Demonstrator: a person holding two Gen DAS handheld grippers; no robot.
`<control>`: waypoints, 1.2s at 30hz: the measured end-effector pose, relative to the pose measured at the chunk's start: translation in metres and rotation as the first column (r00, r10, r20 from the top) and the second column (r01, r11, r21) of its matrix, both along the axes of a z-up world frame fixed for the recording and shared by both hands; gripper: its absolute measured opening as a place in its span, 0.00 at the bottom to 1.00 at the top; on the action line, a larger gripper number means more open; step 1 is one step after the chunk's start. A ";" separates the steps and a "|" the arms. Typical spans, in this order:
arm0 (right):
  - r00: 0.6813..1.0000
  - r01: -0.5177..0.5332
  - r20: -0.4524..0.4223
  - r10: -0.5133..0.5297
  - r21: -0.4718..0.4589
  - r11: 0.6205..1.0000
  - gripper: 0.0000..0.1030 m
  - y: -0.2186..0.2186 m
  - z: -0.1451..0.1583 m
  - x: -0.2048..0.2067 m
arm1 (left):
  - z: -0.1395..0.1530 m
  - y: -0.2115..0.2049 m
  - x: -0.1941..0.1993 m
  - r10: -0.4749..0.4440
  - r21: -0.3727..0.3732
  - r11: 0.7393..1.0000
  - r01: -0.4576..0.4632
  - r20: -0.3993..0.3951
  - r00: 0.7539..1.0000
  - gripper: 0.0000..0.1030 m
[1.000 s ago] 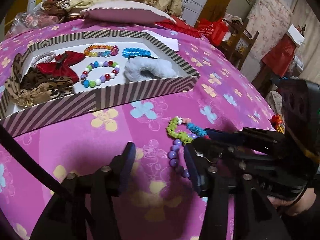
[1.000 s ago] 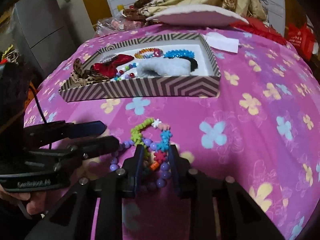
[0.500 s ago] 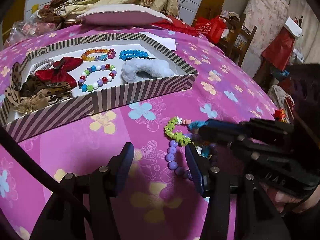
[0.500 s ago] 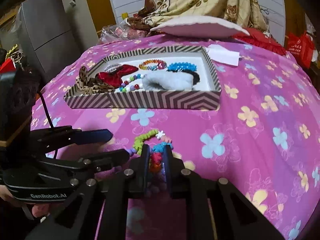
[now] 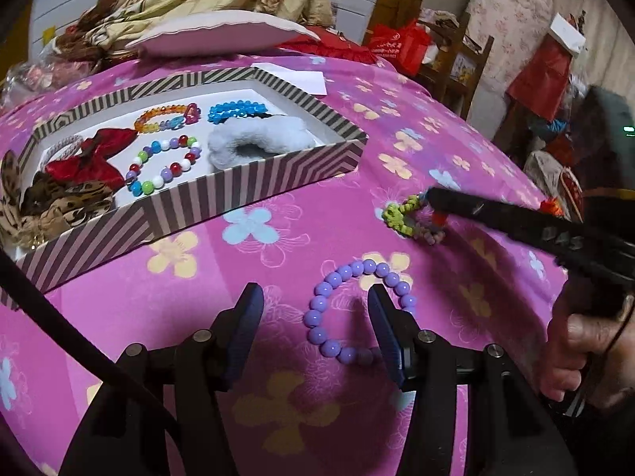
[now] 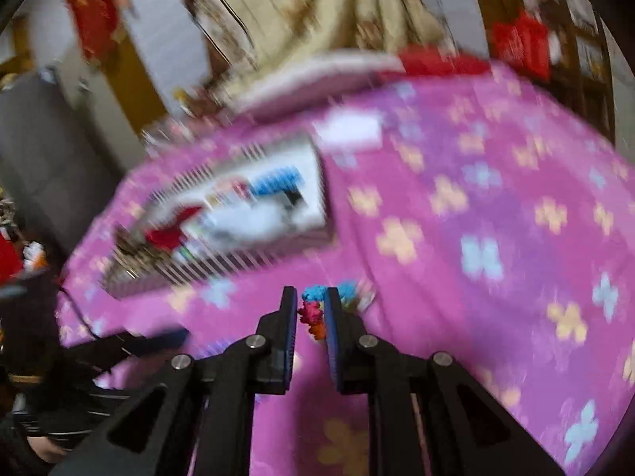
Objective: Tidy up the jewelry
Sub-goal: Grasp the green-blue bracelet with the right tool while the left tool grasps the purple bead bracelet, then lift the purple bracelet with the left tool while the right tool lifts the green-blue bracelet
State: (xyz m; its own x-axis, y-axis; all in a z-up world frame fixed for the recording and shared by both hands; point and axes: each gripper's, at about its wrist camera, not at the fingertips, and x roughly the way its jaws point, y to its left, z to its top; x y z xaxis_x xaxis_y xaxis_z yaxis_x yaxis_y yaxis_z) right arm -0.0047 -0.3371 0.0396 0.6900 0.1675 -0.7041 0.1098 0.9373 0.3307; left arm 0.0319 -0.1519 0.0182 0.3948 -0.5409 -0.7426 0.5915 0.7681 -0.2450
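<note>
A purple bead bracelet [image 5: 357,309] lies on the pink flowered cloth, between the open fingers of my left gripper [image 5: 315,317]. My right gripper [image 6: 311,309] is shut on a multicoloured flower-bead bracelet [image 6: 313,311] and holds it lifted above the cloth; in the left wrist view the bracelet [image 5: 405,220] hangs from the right gripper's tip. The striped jewelry box [image 5: 254,182] holds several bracelets, a white scrunchie [image 5: 258,141] and bows. The right wrist view is blurred by motion.
A white card [image 5: 293,77] lies behind the box. A pink pillow [image 5: 222,35] and a folded blanket sit at the far edge. A wooden chair and red bags stand to the right of the bed.
My right gripper has closed on the multicoloured bracelet and lifted it up and away to the right. The purple bracelet stays on the cloth, now uncovered. My left gripper has moved back slightly.
</note>
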 end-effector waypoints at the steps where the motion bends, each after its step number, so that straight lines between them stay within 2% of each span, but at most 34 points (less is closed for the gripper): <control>1: 1.000 0.014 -0.010 -0.014 0.012 1.000 0.14 -0.004 -0.003 -0.001 | 0.000 -0.001 -0.001 -0.002 0.008 1.000 0.002 0.004 1.000 0.53; 4: 0.999 0.039 -0.017 -0.039 -0.011 0.999 0.14 -0.009 -0.004 -0.004 | 0.000 -0.009 -0.006 -0.025 0.073 0.997 0.022 0.039 0.999 0.53; 6: 0.998 0.052 -0.037 -0.054 -0.034 0.998 0.14 -0.013 -0.008 -0.005 | 0.000 -0.014 -0.009 -0.033 0.130 0.991 0.023 0.074 0.997 0.40; 7: 0.997 0.057 -0.050 -0.058 -0.031 0.998 0.14 -0.015 -0.011 -0.006 | 0.000 -0.015 -0.010 -0.025 0.149 0.989 0.012 0.087 0.996 0.27; 8: 0.996 0.066 -0.053 -0.067 -0.021 0.998 0.16 -0.019 -0.013 -0.009 | 0.000 -0.014 -0.009 -0.013 0.161 0.987 -0.003 0.097 0.995 0.19; 10: 0.995 0.081 -0.056 -0.082 -0.023 0.996 0.25 -0.024 -0.015 -0.010 | 0.000 -0.009 -0.005 0.006 0.154 0.988 -0.020 0.091 0.996 0.11; 12: 0.993 0.090 -0.073 -0.091 -0.022 0.996 0.37 -0.026 -0.018 -0.009 | -0.001 -0.003 -0.001 0.026 0.130 0.991 -0.035 0.073 0.997 0.11; 16: 0.996 0.050 -0.072 -0.058 -0.108 0.993 0.38 -0.011 -0.019 -0.002 | 0.000 0.007 0.004 0.054 0.110 0.992 -0.060 0.055 0.997 0.11; 20: 0.997 0.019 -0.067 -0.028 -0.136 0.991 0.38 -0.003 -0.018 0.002 | 0.000 0.013 0.008 0.072 0.098 0.992 -0.076 0.043 0.996 0.11; 21: 0.998 0.009 -0.064 -0.018 -0.141 0.990 0.37 -0.002 -0.018 0.002 | -0.001 0.015 0.009 0.077 0.095 0.992 -0.080 0.043 0.996 0.11; 24: 0.997 -0.005 -0.071 -0.007 -0.166 0.986 0.21 0.000 -0.017 0.002 | -0.001 0.015 0.009 0.079 0.087 0.993 -0.083 0.042 0.996 0.11; 25: 0.998 -0.006 -0.070 -0.006 -0.178 0.984 0.19 0.001 -0.016 0.001 | -0.001 0.015 0.009 0.080 0.088 0.993 -0.084 0.042 0.996 0.11; 30: 1.000 -0.003 0.002 0.003 -0.169 0.986 0.14 0.004 -0.004 -0.005 | -0.001 0.016 0.009 0.073 0.077 0.994 -0.076 0.034 0.997 0.14; 32: 0.997 -0.020 0.066 0.029 -0.131 0.991 0.14 0.007 0.006 -0.009 | -0.001 0.016 0.009 0.064 0.062 0.996 -0.065 0.026 0.998 0.20; 36: 0.986 -0.080 0.138 0.091 -0.086 0.993 0.14 0.021 0.017 -0.012 | -0.001 0.012 0.007 0.048 0.061 0.997 -0.050 0.028 0.998 0.28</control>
